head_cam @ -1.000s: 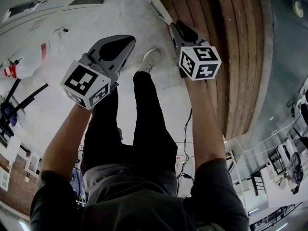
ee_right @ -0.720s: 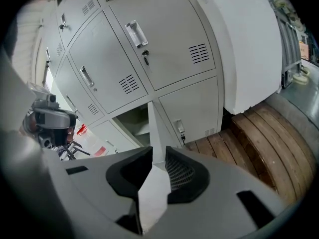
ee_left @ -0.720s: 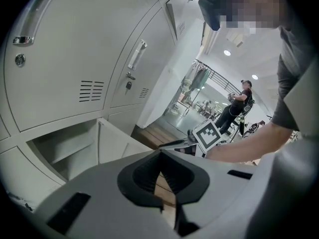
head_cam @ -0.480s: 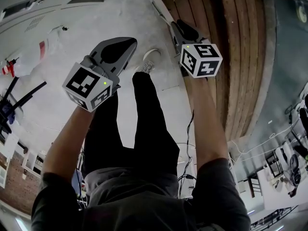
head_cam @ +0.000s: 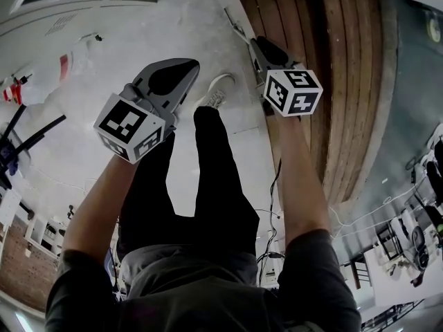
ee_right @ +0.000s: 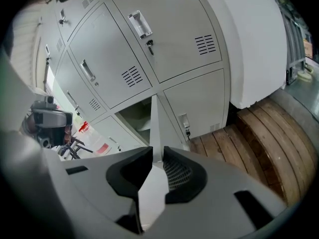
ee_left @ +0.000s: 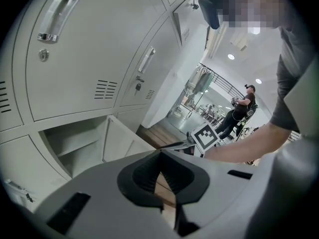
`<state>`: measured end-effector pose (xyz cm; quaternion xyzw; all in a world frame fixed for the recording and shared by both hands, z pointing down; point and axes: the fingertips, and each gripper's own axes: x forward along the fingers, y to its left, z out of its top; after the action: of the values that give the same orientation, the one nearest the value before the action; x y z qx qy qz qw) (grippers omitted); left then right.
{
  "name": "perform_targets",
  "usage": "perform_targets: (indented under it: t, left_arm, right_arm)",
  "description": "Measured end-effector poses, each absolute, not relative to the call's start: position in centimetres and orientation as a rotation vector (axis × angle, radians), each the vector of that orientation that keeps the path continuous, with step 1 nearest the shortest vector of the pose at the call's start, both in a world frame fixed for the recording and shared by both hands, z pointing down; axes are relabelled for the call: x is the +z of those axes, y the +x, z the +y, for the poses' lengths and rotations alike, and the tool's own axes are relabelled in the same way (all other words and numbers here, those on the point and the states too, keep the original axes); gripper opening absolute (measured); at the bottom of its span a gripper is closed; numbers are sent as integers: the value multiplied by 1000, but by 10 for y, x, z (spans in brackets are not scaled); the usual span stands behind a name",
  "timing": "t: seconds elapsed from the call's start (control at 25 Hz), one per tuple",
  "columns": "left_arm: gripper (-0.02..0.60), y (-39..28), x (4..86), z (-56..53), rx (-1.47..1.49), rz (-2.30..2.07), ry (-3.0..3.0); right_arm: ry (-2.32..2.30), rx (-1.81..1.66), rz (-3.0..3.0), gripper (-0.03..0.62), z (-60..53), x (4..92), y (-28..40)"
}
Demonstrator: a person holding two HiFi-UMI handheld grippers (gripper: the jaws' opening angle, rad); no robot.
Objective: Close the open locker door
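The open locker door [ee_right: 155,123] stands out edge-on from the bottom row of grey lockers, with its empty compartment [ee_right: 134,116] to its left. My right gripper [ee_right: 157,153] straddles that free edge, both pads against the door. In the head view the right gripper [head_cam: 257,43] sits at the thin door edge [head_cam: 232,16]. My left gripper [head_cam: 190,66] hangs apart at the left, shut with nothing in it. Its own view has the left gripper [ee_left: 160,152] tips touching, the door [ee_left: 119,141] and the compartment [ee_left: 75,143] ahead.
Closed lockers [ee_right: 169,34] fill the wall above and beside the open one. Wooden planks [head_cam: 332,81] lie to the right. My shoe [head_cam: 216,92] and legs are below the grippers, cables [head_cam: 266,234] trail behind. Another person [ee_left: 239,111] stands far off.
Both grippers have drifted slightly in the head view. The right gripper's hold on the door edge and the shut left gripper look the same.
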<state>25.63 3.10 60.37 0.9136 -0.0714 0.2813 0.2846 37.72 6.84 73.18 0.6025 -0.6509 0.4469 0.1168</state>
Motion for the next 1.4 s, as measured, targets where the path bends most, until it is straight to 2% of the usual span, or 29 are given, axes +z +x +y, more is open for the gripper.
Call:
perform_targets:
  t: [0.76,1.4]
  left_arm:
    - [14,107,592,-26,674,-305,2466]
    - [14,12,594,-52,594,-470,2411]
  right_arm:
    - [1744,1305,-1870,82,20,729,247]
    - [1729,1320,-1875,98,-25,728,197]
